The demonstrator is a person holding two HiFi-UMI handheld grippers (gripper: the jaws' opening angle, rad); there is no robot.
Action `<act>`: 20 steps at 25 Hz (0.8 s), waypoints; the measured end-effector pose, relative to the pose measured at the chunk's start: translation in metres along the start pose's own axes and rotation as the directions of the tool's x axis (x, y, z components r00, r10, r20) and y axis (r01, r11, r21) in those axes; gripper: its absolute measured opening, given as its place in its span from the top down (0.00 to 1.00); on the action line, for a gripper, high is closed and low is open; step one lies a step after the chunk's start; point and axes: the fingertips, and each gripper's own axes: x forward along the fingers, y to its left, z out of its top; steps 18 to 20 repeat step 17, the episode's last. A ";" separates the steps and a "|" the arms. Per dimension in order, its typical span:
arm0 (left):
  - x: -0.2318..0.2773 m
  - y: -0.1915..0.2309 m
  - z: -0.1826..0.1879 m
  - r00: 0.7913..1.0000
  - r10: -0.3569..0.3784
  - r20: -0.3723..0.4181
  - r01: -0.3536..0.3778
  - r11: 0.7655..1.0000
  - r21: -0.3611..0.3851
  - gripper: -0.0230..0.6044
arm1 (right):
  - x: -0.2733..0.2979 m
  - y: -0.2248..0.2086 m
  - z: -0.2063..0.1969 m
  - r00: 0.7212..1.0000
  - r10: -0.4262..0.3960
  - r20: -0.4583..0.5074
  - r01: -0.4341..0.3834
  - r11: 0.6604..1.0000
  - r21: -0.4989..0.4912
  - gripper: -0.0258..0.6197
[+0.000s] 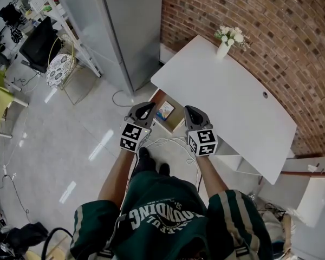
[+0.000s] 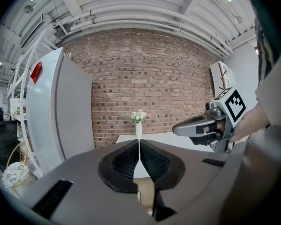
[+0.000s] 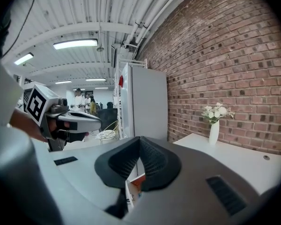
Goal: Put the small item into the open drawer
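Note:
The open wooden drawer (image 1: pixel 176 122) juts out from under the white table's (image 1: pixel 233 104) near left corner. A small blue-and-white item (image 1: pixel 165 111) lies inside it. My left gripper (image 1: pixel 147 107) hovers over the drawer's left side and my right gripper (image 1: pixel 190 110) over its right side, both well above it. In the left gripper view the left gripper's (image 2: pixel 139 150) pads meet with nothing between them. The right gripper (image 3: pixel 139 149) is likewise shut and empty, with a strip of the drawer (image 3: pixel 132 185) showing below its jaws.
A white vase of flowers (image 1: pixel 226 41) stands at the table's far corner against the brick wall (image 1: pixel 260 20). A tall grey cabinet (image 1: pixel 124 31) stands left of the table. Cables (image 1: pixel 168 142) lie on the floor by my feet. A chair (image 1: pixel 59 69) and shelving stand further left.

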 end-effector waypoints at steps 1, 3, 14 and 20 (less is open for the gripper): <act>-0.001 0.000 -0.001 1.000 0.000 0.000 0.000 1.000 -0.001 0.93 | 0.000 -0.001 0.000 1.000 -0.003 0.003 0.003 1.000 0.003 0.92; -0.001 0.000 -0.002 1.000 0.002 0.003 -0.002 1.000 -0.002 0.93 | -0.001 -0.002 0.002 1.000 -0.005 0.005 0.005 1.000 0.002 0.92; -0.007 0.002 -0.005 1.000 0.018 -0.007 -0.018 1.000 -0.009 0.93 | -0.005 0.002 0.005 1.000 0.003 0.011 -0.003 1.000 -0.014 0.92; -0.008 0.002 -0.007 1.000 0.015 -0.017 -0.015 1.000 -0.007 0.93 | -0.006 0.005 0.007 1.000 0.009 0.012 -0.009 1.000 -0.021 0.92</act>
